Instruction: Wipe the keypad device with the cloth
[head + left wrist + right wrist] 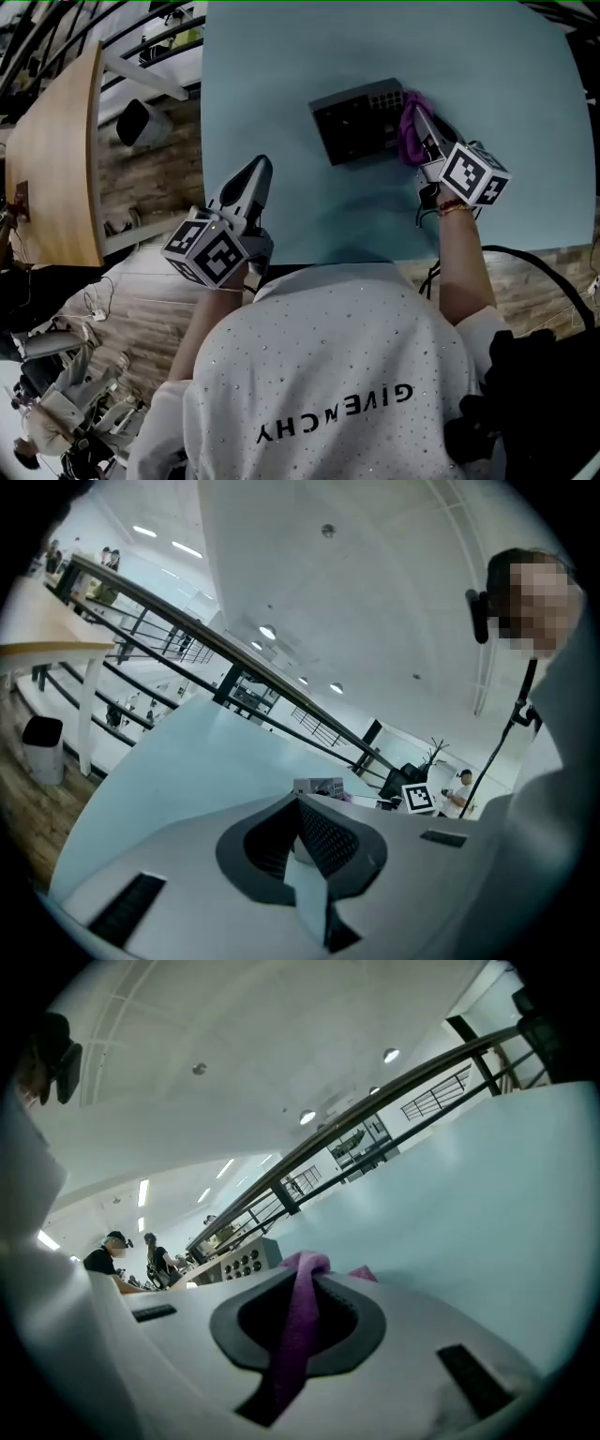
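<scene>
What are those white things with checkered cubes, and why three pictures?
No robot: a person holds a two-jaw gripper in each hand; the patterned cubes belong to them. One picture comes from a camera on the person's head, looking down; the other two from cameras riding on each gripper, looking along its jaws. On the pale blue table lies a dark keypad device. The right gripper pinches a purple cloth at the device's right edge. The left gripper is shut and empty, off to the side.

Bright overhead light, fisheye-warped dark edges
</scene>
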A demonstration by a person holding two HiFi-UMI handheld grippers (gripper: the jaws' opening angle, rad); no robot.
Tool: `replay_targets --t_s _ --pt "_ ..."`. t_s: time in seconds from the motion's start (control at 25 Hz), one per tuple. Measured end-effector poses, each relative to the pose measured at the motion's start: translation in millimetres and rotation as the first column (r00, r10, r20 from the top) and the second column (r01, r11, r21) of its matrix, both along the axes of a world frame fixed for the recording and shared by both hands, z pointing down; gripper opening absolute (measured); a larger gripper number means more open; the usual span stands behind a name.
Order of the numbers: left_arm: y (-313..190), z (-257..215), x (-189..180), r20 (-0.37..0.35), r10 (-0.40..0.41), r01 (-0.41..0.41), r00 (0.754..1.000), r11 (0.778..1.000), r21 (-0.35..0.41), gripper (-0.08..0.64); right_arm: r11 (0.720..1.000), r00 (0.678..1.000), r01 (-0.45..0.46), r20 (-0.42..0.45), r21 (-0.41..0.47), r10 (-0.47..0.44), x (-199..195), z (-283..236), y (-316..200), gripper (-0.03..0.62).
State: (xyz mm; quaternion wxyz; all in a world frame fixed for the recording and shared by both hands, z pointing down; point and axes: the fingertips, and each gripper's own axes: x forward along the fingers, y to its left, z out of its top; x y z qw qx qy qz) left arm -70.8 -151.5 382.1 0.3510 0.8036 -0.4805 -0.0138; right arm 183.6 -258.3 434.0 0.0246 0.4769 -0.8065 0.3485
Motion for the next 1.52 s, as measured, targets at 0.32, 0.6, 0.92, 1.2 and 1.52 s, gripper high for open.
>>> replay_targets --t_s 0.32,0.6,0.92,1.2,1.52 --pt "4 -27 -3 -0.035 0.073 -0.07 0.997 0.995 0.077 0.0 0.991 0.972 -0.018 -0.234 -0.135 -0.014 1 25 41 0.015" --pt "25 -46 -23 -0.063 0.115 -0.108 0.991 0.989 0.1 0.0 0.968 0.925 0.206 -0.295 -0.142 -0.24 -45 0 91 0.015" --pt "30 -70 -47 -0.088 0.138 -0.124 0.987 0.981 0.152 0.0 0.692 0.516 0.689 -0.525 -0.215 -0.677 -186 -17 157 0.015" --pt "48 -63 -96 -0.102 0.112 -0.095 0.988 0.982 0.166 0.0 0.768 0.378 0.634 -0.83 -0.091 -0.411 -235 -50 92 0.017" --pt "59 -57 -129 -0.109 0.108 -0.091 0.988 0.984 0.152 0.0 0.916 0.457 0.401 -0.865 -0.009 -0.209 -199 -41 53 0.017"
